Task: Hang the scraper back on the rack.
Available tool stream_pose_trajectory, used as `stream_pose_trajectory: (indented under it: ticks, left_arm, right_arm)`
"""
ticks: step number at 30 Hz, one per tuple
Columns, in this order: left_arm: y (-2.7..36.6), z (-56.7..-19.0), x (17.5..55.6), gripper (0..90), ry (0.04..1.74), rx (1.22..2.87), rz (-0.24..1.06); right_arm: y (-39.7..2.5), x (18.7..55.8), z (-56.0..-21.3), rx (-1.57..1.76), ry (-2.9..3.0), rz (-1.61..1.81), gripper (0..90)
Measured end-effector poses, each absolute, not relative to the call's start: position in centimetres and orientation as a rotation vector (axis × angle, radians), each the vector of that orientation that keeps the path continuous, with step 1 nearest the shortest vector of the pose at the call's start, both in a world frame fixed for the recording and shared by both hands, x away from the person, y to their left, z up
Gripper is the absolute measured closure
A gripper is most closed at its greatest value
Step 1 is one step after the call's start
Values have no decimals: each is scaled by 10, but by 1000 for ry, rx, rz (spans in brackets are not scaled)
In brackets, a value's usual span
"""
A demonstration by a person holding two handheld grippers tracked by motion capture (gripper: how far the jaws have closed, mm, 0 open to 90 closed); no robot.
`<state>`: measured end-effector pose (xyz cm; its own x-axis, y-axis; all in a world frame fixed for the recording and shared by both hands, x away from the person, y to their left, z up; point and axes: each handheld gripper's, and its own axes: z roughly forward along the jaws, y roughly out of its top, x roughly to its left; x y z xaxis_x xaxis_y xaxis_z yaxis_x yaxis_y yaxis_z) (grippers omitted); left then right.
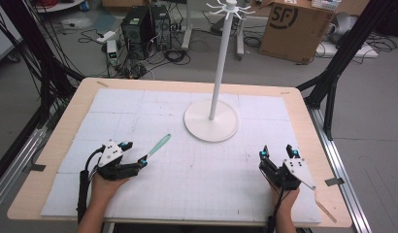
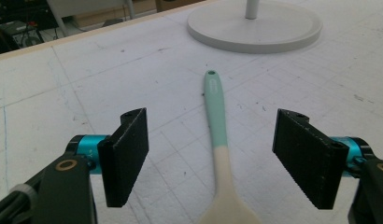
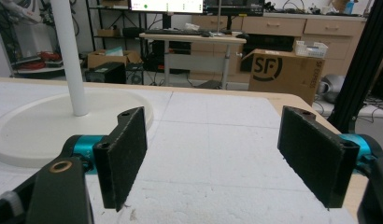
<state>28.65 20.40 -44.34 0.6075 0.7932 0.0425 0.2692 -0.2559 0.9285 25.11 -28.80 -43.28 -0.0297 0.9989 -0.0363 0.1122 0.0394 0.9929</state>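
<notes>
1. The spoon [image 2: 216, 140] lies flat on the white foam mat [image 1: 197, 170], on your side of the stand's round base [image 1: 210, 121] and off toward your left. Its teal handle end points at that base and its cream bowl end points back at you.

2. Your left gripper [image 1: 135, 153] sits just short of the spoon's near end. In the left gripper view its jaws stand wide apart with the cream part of the spoon lying between them, touched by neither pad. Nothing is gripped yet.

3. Your right gripper [image 1: 278, 151] rests on the mat well apart from the spoon, on your side of the base and to its right. In the right gripper view its jaws are also spread wide with only bare mat between them.

4. The hanger stand [image 1: 221, 63] is upright, its pole rising from the base to a ring of hooks [image 1: 230, 8] at the top. No utensil hangs there, as far as the high view shows.

5. Judging from this, you are at the very start: the approach looks lined up, but the grasp, the lift and any carry toward the stand are all left to do.

6. The small hole [image 2: 211, 73] at the handle's tip lies on the end nearest the base, so closing on the cream part would likely keep that tip free.
</notes>
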Motion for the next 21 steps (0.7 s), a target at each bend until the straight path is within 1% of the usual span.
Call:
stream_pose_trajectory:
  ticks: [8, 16, 21]
  left_arm:
    - [205, -443, 289, 299, 857, 1830, 579]
    - [209, -443, 295, 266, 854, 1855, 475]
    - [209, -443, 297, 268, 860, 1864, 464]
  right_arm:
    - [-288, 251, -433, 1250, 1330, 1147, 232]
    - [-288, 251, -433, 1253, 1332, 1150, 233]
    - [-288, 251, -433, 1252, 1332, 1149, 233]
